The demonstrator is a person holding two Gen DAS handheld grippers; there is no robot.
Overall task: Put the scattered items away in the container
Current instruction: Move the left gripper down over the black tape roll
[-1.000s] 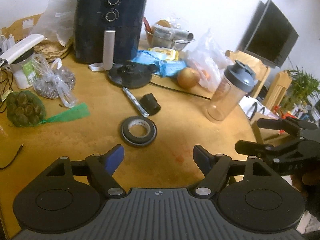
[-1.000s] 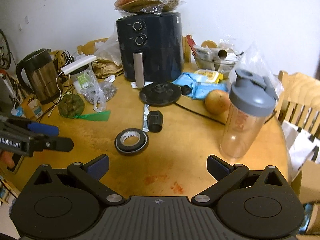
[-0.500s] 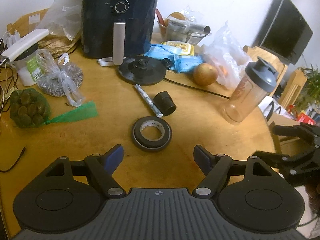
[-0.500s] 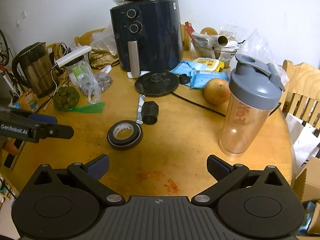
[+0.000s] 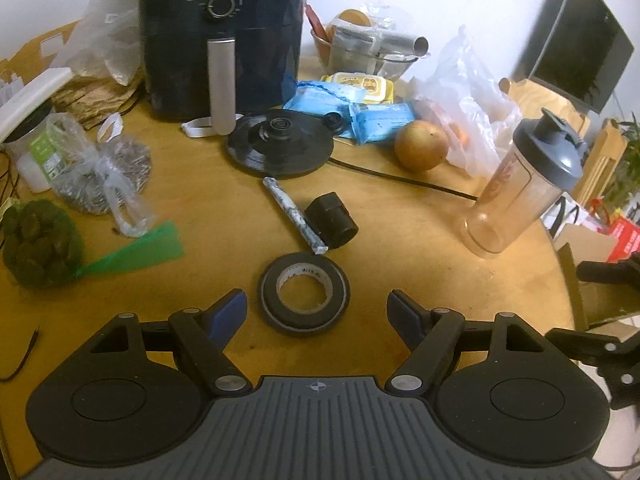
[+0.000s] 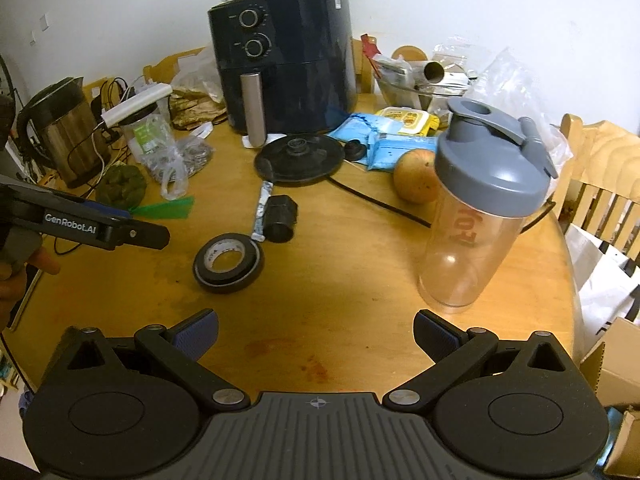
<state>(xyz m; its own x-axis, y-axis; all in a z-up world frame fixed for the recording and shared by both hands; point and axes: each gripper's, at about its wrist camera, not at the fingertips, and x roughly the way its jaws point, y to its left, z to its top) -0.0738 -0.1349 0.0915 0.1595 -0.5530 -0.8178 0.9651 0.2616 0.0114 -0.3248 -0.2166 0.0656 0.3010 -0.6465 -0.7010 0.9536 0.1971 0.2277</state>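
On the wooden table (image 5: 192, 216), black tape roll (image 5: 305, 293) flat, my left gripper (image 5: 317, 312) agape just above it, my right gripper (image 6: 316, 334) agape over bare wood, both empty.

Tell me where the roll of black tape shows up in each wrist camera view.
Left wrist: the roll of black tape lies low centre, just ahead of the open left gripper.
Right wrist: left of centre, on the table.
Shared landmark: the black cylinder lies just beyond it in both.
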